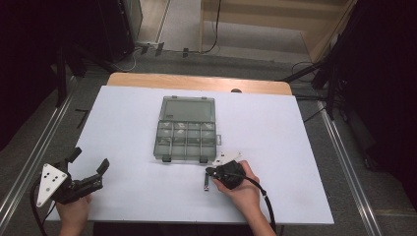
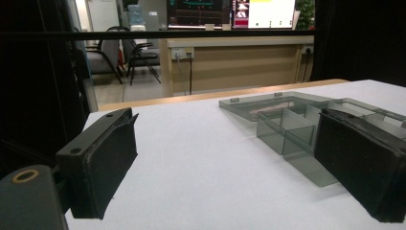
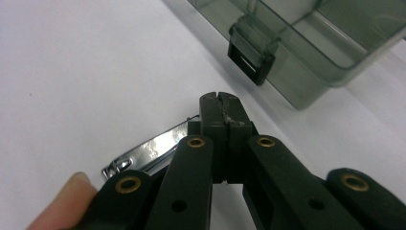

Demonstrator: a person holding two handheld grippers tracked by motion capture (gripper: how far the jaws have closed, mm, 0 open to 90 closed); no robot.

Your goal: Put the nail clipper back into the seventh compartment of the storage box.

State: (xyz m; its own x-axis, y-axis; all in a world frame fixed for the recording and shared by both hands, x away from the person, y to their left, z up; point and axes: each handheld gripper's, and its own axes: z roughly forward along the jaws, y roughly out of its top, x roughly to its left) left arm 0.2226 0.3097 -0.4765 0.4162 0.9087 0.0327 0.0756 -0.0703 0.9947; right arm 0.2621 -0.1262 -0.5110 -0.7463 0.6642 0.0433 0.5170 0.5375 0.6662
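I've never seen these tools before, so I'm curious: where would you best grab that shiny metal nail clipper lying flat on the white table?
Probably across its narrow body near the middle, coming straight down from above. The nail clipper lies flat on the white table, long and thin, so its two long edges suit the jaws best. The right gripper, jaws together, is beside it; the organizer box stands clear of it.

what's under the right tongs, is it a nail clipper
A shiny metal nail clipper lies on the white table under the shut right tongs. Its lever end shows at their left; the rest is covered, so whether they pinch it cannot be told.
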